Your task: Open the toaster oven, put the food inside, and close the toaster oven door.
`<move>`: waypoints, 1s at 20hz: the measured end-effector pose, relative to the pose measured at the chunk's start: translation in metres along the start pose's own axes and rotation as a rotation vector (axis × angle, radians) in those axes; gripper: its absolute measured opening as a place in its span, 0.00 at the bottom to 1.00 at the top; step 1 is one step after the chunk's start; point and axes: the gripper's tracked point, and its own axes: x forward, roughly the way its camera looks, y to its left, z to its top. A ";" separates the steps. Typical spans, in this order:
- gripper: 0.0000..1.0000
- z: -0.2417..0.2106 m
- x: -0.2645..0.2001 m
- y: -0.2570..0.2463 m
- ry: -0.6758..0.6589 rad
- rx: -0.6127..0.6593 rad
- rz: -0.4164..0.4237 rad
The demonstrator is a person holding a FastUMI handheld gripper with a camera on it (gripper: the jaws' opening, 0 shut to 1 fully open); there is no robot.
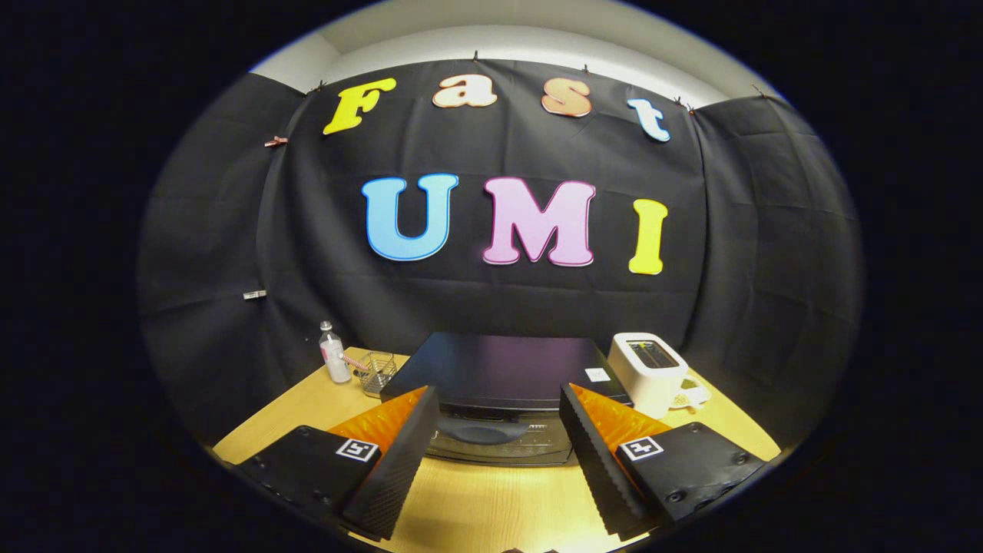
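Note:
A black toaster oven (503,369) sits on the wooden table (491,499) straight ahead of me, its flat top facing up. Its glass door (499,439) is closed, with a dark handle across it, seen between my fingers. My gripper (499,418) hovers above the table in front of the door, its fingers wide open and nothing between them. A small plate with food (687,397) lies to the right of the oven, beside a white toaster.
A white pop-up toaster (649,369) stands right of the oven. Left of the oven are a clear bottle (333,353) and a small wire basket (376,372). Black cloth walls close in the table at the back and sides.

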 end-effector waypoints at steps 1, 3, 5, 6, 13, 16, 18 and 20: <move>0.98 -0.005 0.009 0.000 0.012 -0.012 -0.004; 0.98 -0.019 0.027 0.002 0.035 -0.021 -0.006; 0.98 -0.031 0.044 0.003 0.056 -0.035 -0.024; 0.98 -0.039 0.053 0.002 0.070 -0.045 -0.031; 0.98 -0.070 0.088 0.003 0.146 -0.028 -0.034; 0.98 -0.081 0.094 0.008 0.174 0.010 -0.032; 0.98 -0.082 0.094 0.008 0.187 0.041 -0.049; 0.98 -0.083 0.093 0.009 0.182 0.045 -0.049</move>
